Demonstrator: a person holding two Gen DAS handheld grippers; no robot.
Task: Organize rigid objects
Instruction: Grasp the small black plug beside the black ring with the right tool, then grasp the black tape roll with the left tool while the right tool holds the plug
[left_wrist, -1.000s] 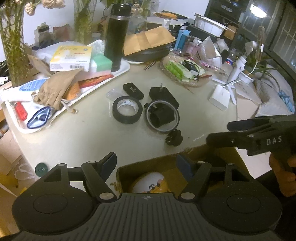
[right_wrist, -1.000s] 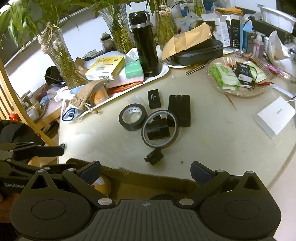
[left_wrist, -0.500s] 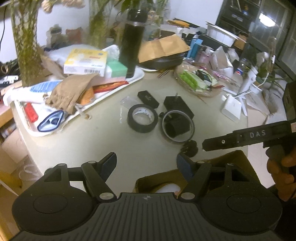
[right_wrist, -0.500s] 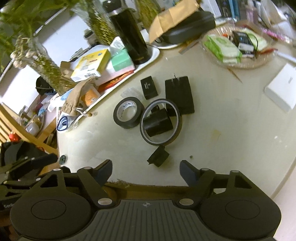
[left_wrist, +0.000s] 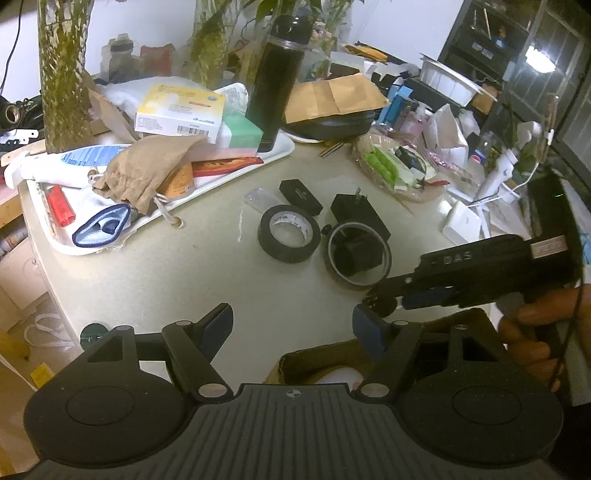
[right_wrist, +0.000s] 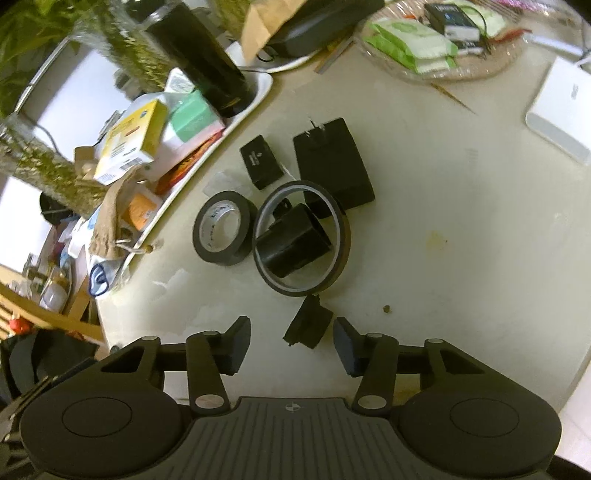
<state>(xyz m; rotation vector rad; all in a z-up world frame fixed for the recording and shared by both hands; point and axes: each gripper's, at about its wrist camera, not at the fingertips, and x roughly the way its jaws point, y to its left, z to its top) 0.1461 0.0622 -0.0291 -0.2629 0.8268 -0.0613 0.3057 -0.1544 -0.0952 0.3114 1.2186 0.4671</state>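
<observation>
A small black piece (right_wrist: 308, 325) lies on the pale table near its front edge. My right gripper (right_wrist: 291, 345) straddles it with jaws closing; the right pad is nearly at it and a gap shows on the left. In the left wrist view the right gripper (left_wrist: 384, 301) reaches in from the right, held by a hand. Behind lie a black tape roll (right_wrist: 225, 233), a thin tape ring (right_wrist: 295, 290) around a black block (right_wrist: 293, 245), a black adapter (right_wrist: 332, 162) and a small black box (right_wrist: 260, 160). My left gripper (left_wrist: 291, 328) stands open and empty over the table edge, above a cardboard box (left_wrist: 314, 358).
A white tray (left_wrist: 236, 177) heaped with boxes, a cloth pouch and a black flask (left_wrist: 279, 81) fills the far left. A glass dish (right_wrist: 461, 70) of packets and a white box (right_wrist: 557, 110) sit at the right. Plant vases stand behind the tray.
My right gripper has dropped toward the table, rolled, and narrowed its jaws around the small black piece. The left gripper has shifted only slightly.
</observation>
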